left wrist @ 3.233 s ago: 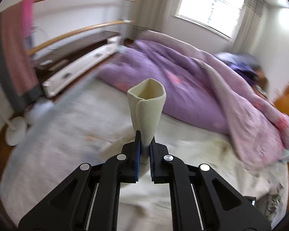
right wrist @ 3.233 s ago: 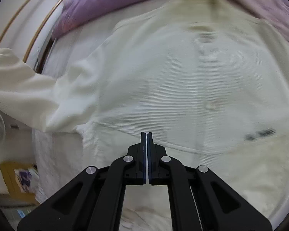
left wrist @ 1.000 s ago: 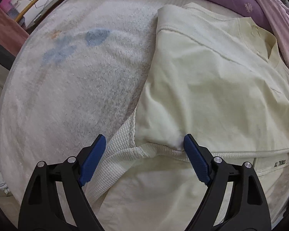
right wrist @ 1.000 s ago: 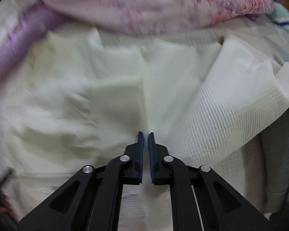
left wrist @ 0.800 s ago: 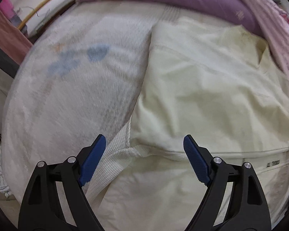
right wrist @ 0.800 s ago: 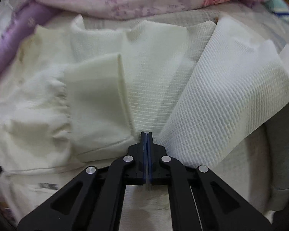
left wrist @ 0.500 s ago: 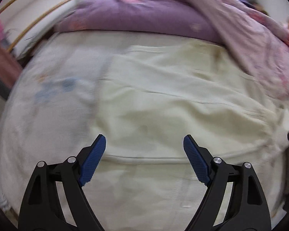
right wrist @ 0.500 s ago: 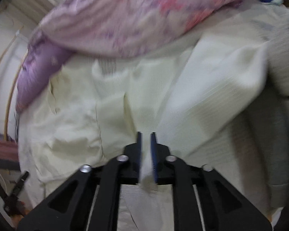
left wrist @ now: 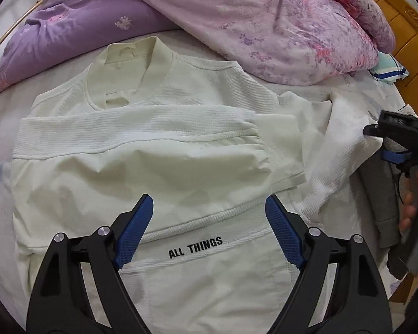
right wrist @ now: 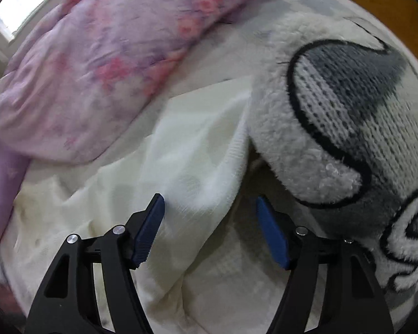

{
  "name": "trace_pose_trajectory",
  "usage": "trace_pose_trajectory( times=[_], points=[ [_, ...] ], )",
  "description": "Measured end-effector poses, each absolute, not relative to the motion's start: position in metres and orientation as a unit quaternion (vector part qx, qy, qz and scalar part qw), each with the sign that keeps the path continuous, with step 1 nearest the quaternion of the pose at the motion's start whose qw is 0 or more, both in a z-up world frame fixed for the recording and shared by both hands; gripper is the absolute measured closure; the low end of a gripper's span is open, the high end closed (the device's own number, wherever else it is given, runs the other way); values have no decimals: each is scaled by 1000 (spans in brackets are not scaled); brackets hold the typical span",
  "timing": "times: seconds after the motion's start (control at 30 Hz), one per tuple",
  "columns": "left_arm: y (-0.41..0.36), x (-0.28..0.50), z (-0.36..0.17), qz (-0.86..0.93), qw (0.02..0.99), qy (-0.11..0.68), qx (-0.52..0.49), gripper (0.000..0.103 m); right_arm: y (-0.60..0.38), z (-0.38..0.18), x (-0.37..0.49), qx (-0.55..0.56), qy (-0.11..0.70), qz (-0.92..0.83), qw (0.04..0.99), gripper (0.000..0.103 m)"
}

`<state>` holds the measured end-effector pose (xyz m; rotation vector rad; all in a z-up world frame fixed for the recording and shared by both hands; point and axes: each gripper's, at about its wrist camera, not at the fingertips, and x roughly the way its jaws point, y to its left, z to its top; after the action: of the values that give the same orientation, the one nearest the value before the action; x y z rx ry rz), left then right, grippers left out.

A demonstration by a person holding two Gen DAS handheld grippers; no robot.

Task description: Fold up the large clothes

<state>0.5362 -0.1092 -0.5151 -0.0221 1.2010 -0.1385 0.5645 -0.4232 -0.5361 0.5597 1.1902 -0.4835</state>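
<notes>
A cream long-sleeved top (left wrist: 158, 172) lies flat on the bed, collar toward the quilt, with black lettering near its hem. One sleeve is folded across the chest; the other sleeve (left wrist: 331, 150) lies spread to the right. My left gripper (left wrist: 209, 231) hovers open above the hem, touching nothing. My right gripper (right wrist: 210, 228) has its jaws opening; a loose fold of the cream sleeve (right wrist: 197, 183) lies between the pads without being pressed. That gripper also shows at the right edge of the left wrist view, at the sleeve's end, held by a person's hand (left wrist: 412, 194).
A purple and pink quilt (left wrist: 264, 22) is bunched along the far side of the bed. A fluffy white and grey knitted garment (right wrist: 354, 117) lies right of the sleeve. A wooden headboard (left wrist: 404, 27) stands at the far right.
My right gripper went from shut on the sleeve to open, letting the cloth go, and swung right toward the fluffy garment. My left gripper stayed open and moved right across the top.
</notes>
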Motion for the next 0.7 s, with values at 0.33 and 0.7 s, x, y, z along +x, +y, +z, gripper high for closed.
trace_pose_trajectory(
  times=[0.33, 0.7],
  points=[
    [-68, 531, -522, -40, 813, 580, -30, 20, -441, -535, 550, 306, 448, -188, 819, 96],
    [15, 525, -500, 34, 816, 568, -101, 20, -228, -497, 527, 106, 507, 162, 840, 95]
  ],
)
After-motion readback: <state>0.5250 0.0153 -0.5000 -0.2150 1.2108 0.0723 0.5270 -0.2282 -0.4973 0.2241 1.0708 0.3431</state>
